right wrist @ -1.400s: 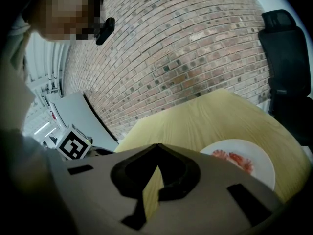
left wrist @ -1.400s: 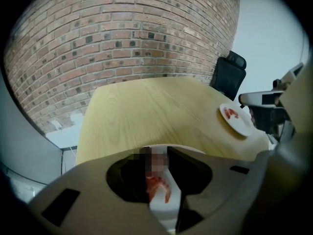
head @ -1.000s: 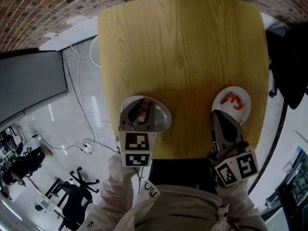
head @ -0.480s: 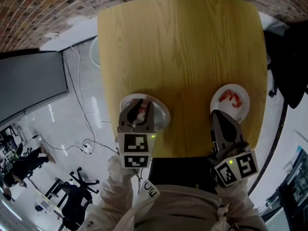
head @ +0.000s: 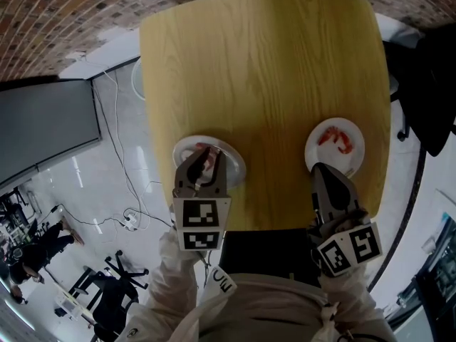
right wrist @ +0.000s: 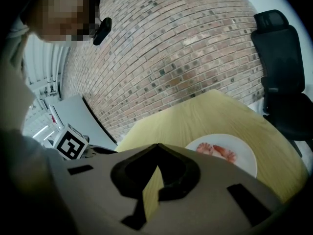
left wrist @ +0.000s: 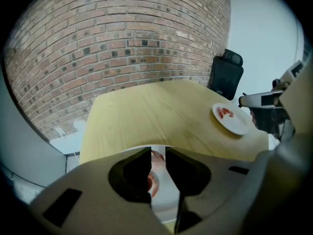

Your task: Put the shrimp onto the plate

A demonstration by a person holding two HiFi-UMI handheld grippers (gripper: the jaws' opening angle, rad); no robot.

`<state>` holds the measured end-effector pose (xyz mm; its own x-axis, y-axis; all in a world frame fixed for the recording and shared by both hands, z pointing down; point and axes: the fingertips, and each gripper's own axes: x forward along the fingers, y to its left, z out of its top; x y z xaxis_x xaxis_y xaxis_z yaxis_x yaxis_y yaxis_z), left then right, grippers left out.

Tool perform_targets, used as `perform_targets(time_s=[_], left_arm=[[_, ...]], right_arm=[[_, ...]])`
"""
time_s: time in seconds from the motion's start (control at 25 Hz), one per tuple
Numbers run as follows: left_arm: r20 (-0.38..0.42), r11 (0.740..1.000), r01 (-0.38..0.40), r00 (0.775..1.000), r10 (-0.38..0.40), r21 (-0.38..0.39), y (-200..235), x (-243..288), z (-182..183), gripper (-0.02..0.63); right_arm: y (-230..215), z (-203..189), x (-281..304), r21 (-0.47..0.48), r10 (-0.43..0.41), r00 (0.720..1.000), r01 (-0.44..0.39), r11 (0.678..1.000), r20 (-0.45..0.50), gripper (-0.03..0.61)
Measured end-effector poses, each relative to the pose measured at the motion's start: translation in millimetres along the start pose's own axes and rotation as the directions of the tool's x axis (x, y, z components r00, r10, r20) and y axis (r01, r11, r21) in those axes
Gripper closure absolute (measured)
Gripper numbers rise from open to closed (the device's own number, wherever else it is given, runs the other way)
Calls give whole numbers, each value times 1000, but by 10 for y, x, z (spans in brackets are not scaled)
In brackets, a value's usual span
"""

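On the wooden table (head: 263, 70), a white plate (head: 231, 157) at the near left edge carries a pink shrimp (head: 206, 161). My left gripper (head: 202, 157) hangs over that plate with its jaws closing. The shrimp (left wrist: 155, 156) lies in the gap between the jaws, and the pads do not press on it. A second white plate (head: 335, 162) at the near right carries two shrimp (head: 335, 140). My right gripper (head: 322, 168) hovers just short of that plate, shut and holding nothing. The right gripper view shows the same plate (right wrist: 244, 155) and shrimp (right wrist: 218, 151) beyond the jaw tips.
A black office chair (head: 427, 84) stands right of the table. Cables (head: 125, 184) trail over the floor at the left beside a dark grey panel (head: 43, 120). A brick wall (head: 71, 13) runs behind the table. Both plates sit close to the table's near edge.
The table and both plates have drifted slightly up in the head view. The left jaws have narrowed a little around the shrimp. The right gripper stays shut in the same place.
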<state>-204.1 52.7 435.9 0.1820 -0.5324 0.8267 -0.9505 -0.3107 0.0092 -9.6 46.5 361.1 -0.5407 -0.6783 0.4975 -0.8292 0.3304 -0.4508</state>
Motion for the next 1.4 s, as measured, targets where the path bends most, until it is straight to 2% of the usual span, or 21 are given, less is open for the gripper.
perform_targets(time_s=[0.36, 0.4, 0.56, 1.0, 1.4], left_arm=[[11, 999, -34, 999, 34, -6, -86, -88, -36, 528], [12, 999, -44, 999, 44, -9, -77, -98, -49, 551], [12, 997, -71, 997, 71, -30, -39, -118, -122, 577], [37, 993, -94, 995, 97, -64, -19, -178, -158, 584], [66, 997, -72, 995, 73, -24, -159, -242, 32, 586]], right_arm=[[-68, -24, -112, 2, 5, 1000, -5, 1000, 3, 555], [-61, -29, -115, 1, 9, 1000, -9, 1000, 2, 555], [-28, -50, -118, -9, 23, 1000, -23, 1000, -5, 555], [-4, -67, -142, -23, 42, 999, -42, 999, -21, 555], [-65, 9, -253, -14, 32, 999, -32, 999, 4, 555]])
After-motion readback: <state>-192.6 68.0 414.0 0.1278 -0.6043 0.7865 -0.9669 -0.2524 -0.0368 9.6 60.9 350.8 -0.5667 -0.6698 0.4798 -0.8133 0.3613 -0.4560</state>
